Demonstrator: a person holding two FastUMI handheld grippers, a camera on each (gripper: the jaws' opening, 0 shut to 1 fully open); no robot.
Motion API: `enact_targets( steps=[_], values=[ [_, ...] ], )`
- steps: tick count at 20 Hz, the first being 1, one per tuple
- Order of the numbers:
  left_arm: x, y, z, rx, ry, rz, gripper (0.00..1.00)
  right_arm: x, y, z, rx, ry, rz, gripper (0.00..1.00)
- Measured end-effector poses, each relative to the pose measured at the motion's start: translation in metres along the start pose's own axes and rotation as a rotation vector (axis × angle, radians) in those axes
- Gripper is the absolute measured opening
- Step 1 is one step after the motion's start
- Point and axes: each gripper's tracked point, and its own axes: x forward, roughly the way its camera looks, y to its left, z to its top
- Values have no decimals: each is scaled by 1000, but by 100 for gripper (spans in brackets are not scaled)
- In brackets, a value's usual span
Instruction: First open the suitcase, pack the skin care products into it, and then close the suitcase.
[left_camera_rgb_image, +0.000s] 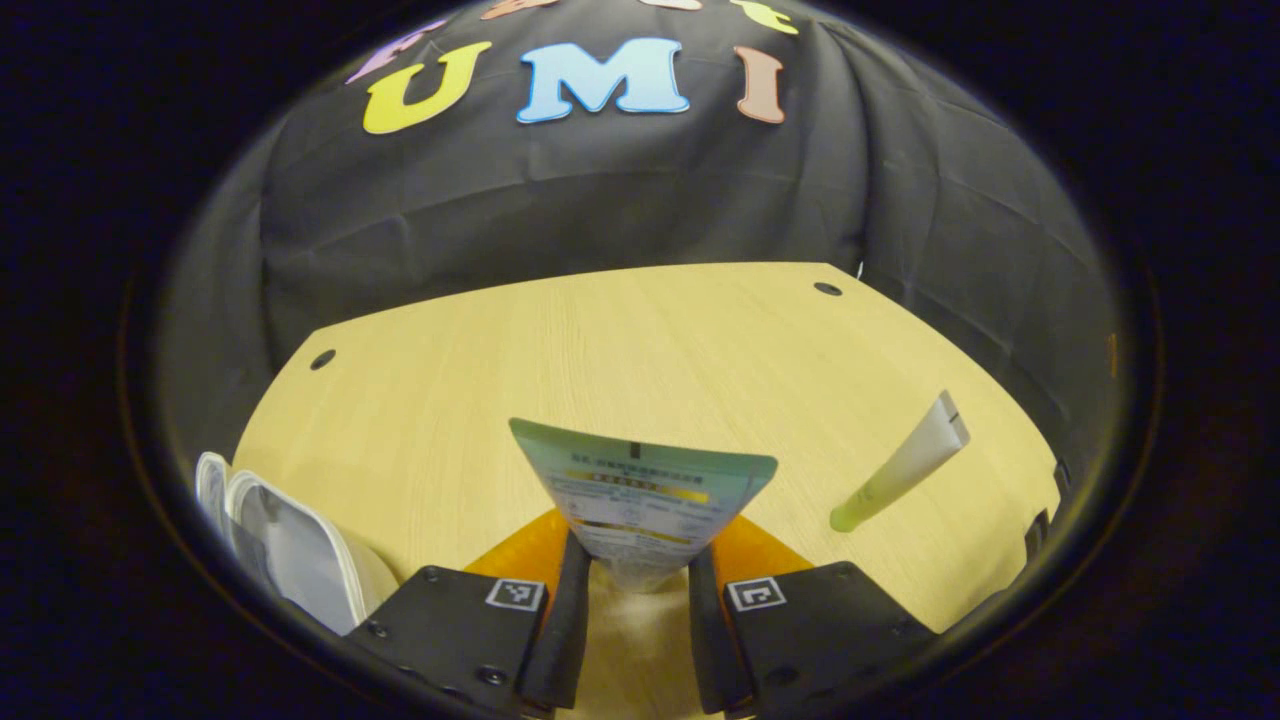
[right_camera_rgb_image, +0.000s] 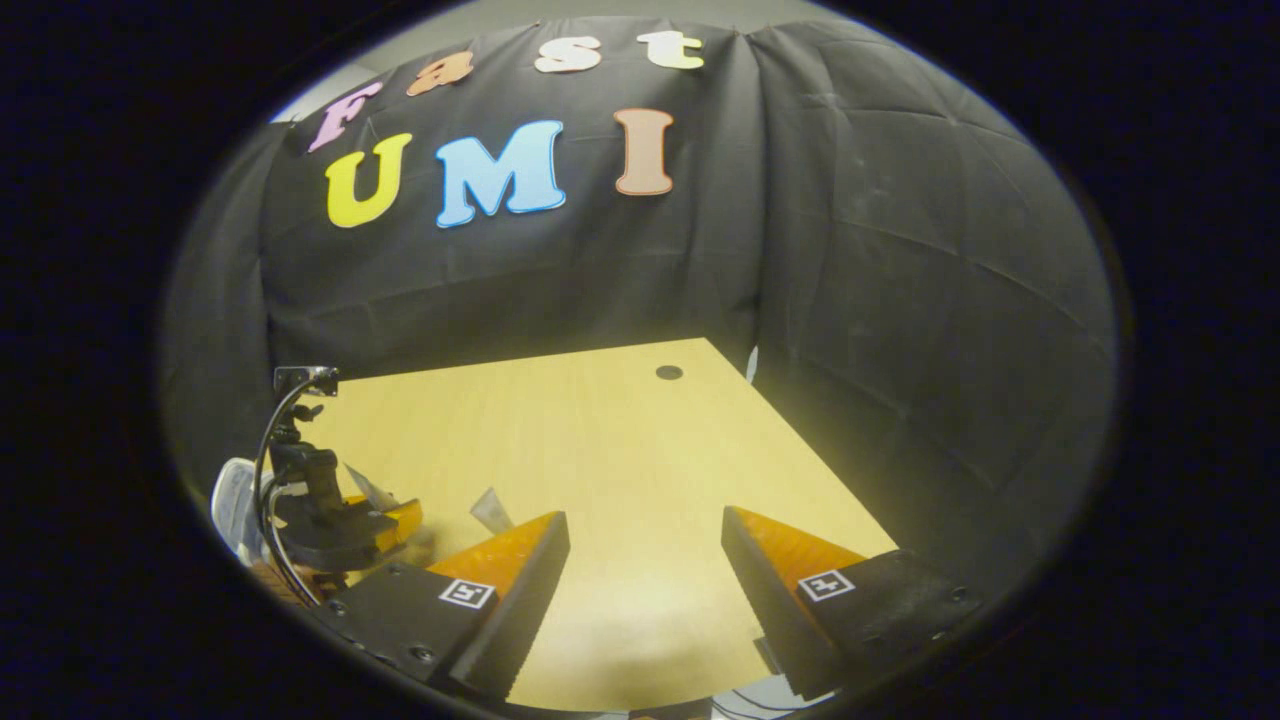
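In the left gripper view my left gripper (left_camera_rgb_image: 632, 585) is shut on a pale green skin care tube (left_camera_rgb_image: 640, 495), which stands up between the fingers with its flat crimped end toward the wall. A second, slimmer tube (left_camera_rgb_image: 903, 464) with a green cap lies on the wooden table to the right. The white suitcase (left_camera_rgb_image: 285, 545) shows its rounded edge at the lower left. In the right gripper view my right gripper (right_camera_rgb_image: 645, 540) is open over bare table with nothing between its fingers. The left gripper (right_camera_rgb_image: 335, 520) shows at that view's far left, with the suitcase (right_camera_rgb_image: 232, 505) behind it.
The wooden table (left_camera_rgb_image: 620, 350) has small dark holes near its far corners. Black cloth walls close it in at the back and on the right. A cable runs up from the left gripper in the right gripper view.
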Motion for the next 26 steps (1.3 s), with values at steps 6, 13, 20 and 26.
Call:
enact_targets(
  steps=[6, 13, 20, 26],
  values=[
    [-42, 23, 22, 26, -62, 30, 49, 25, 49, -36, -65, 128, 192, 94],
    [-131, 80, 52, -112, -119, 163, 53, 79, 103, -82, -308, 261, 415, 90],
    [-237, 175, 39, -194, -144, 402, 51, 138, 125, -104, -427, 339, 543, 69],
    [-284, 221, -17, -318, -86, 530, 51, 170, 135, -105, -422, 351, 543, 44]
  ],
)
